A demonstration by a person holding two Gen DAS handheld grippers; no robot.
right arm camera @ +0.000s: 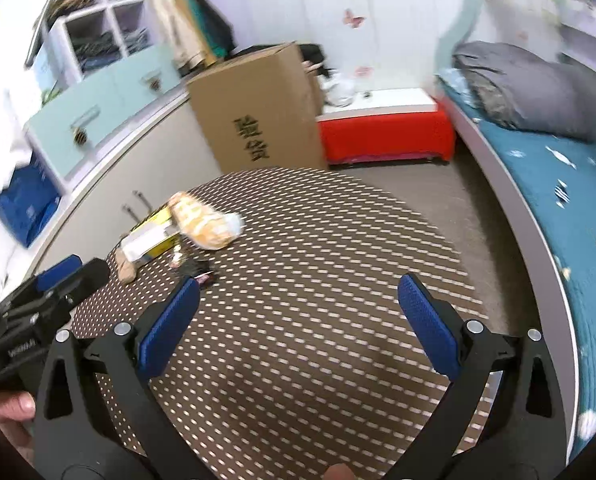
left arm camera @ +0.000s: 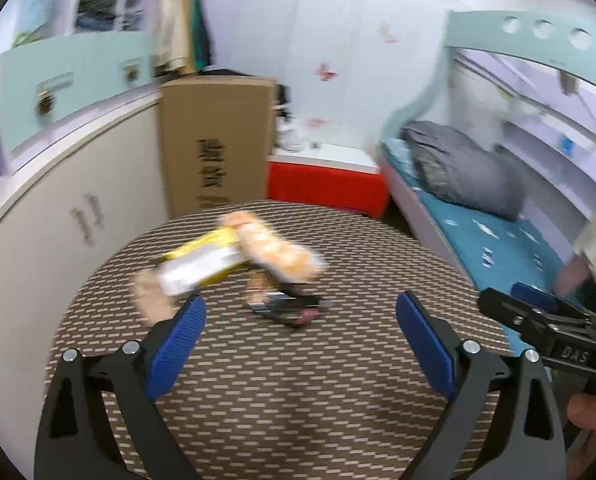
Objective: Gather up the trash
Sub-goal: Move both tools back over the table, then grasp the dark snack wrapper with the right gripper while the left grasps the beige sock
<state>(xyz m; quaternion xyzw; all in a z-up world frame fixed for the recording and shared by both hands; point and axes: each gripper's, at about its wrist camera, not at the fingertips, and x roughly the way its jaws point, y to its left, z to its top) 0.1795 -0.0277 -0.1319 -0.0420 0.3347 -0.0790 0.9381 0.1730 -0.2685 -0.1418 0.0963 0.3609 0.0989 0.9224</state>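
Trash lies on a round table with a brown patterned cloth point(left arm camera: 298, 400): an orange snack bag point(left arm camera: 275, 250), a yellow and white wrapper point(left arm camera: 199, 266), a tan scrap point(left arm camera: 151, 298) and a dark crumpled wrapper point(left arm camera: 291, 306). My left gripper point(left arm camera: 300, 330) is open and empty, just short of the dark wrapper. My right gripper point(right arm camera: 298, 320) is open and empty over the bare cloth point(right arm camera: 318, 280), to the right of the orange bag point(right arm camera: 205, 224), yellow wrapper point(right arm camera: 149, 238) and dark wrapper point(right arm camera: 195, 270). Each gripper shows at the edge of the other's view.
A tall cardboard box point(left arm camera: 217, 144) stands behind the table beside a white cabinet point(left arm camera: 69, 208). A red and white chest point(left arm camera: 326, 180) sits at the back wall. A bed with a teal sheet and a grey duvet point(left arm camera: 462, 168) runs along the right.
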